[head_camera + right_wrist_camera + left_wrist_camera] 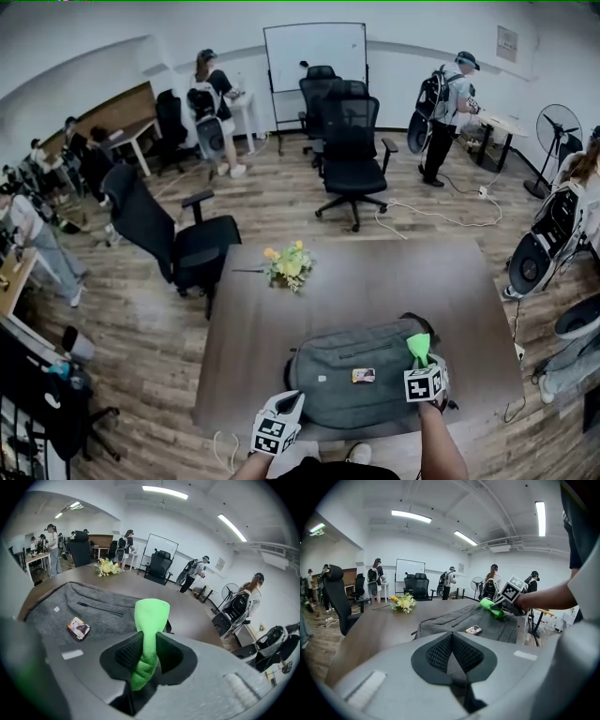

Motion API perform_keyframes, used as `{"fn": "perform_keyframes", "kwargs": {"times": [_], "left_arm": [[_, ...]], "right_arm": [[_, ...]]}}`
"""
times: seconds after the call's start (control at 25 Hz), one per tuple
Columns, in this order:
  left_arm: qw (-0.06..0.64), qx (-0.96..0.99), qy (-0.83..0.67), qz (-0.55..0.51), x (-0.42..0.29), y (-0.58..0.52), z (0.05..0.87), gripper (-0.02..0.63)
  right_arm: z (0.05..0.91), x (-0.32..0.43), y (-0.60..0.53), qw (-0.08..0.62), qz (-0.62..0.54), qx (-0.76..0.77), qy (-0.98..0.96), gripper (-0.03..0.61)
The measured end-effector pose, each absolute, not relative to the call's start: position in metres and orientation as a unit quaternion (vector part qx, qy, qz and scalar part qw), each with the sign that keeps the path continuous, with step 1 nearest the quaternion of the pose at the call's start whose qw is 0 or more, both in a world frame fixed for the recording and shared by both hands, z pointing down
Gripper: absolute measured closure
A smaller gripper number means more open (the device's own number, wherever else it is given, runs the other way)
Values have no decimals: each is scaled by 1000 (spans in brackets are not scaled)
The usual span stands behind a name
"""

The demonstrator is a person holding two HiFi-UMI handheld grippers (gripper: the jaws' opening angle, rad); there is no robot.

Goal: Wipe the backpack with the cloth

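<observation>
A grey backpack (361,373) lies flat on the brown table (375,281) near its front edge, with a small picture tag (364,376) on its front. My right gripper (422,361) is shut on a bright green cloth (418,347) over the backpack's right end; the cloth (149,630) stands up between the jaws, above the backpack (75,609). My left gripper (289,405) hovers off the backpack's front left corner, jaws shut with nothing between them. From the left gripper view the backpack (459,620) lies ahead, with the green cloth (491,607) at its far right.
A bunch of yellow flowers (287,263) lies on the table's far left part. Black office chairs (178,239) stand at the table's left and beyond it (352,155). Several people with backpacks stand around the room. Cables run over the wooden floor at right.
</observation>
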State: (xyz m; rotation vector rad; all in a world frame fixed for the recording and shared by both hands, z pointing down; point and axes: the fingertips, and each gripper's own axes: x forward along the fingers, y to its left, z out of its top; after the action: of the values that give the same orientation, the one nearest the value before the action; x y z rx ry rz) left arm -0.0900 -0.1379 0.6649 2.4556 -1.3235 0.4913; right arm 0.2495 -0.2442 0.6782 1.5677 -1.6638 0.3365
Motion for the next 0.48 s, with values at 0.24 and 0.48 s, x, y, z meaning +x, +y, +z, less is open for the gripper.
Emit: {"fn": "perform_keyframes", "kwargs": {"times": [0.24,0.48], "left_arm": [[162,852,-468,168,-86,-133,665,594],[168,844,-483,160,-93,-129,665,595]], "right_arm": [[659,232,-232,344,153,625,-684,491],[643,184,-209,299,177,596,-724,491]]}}
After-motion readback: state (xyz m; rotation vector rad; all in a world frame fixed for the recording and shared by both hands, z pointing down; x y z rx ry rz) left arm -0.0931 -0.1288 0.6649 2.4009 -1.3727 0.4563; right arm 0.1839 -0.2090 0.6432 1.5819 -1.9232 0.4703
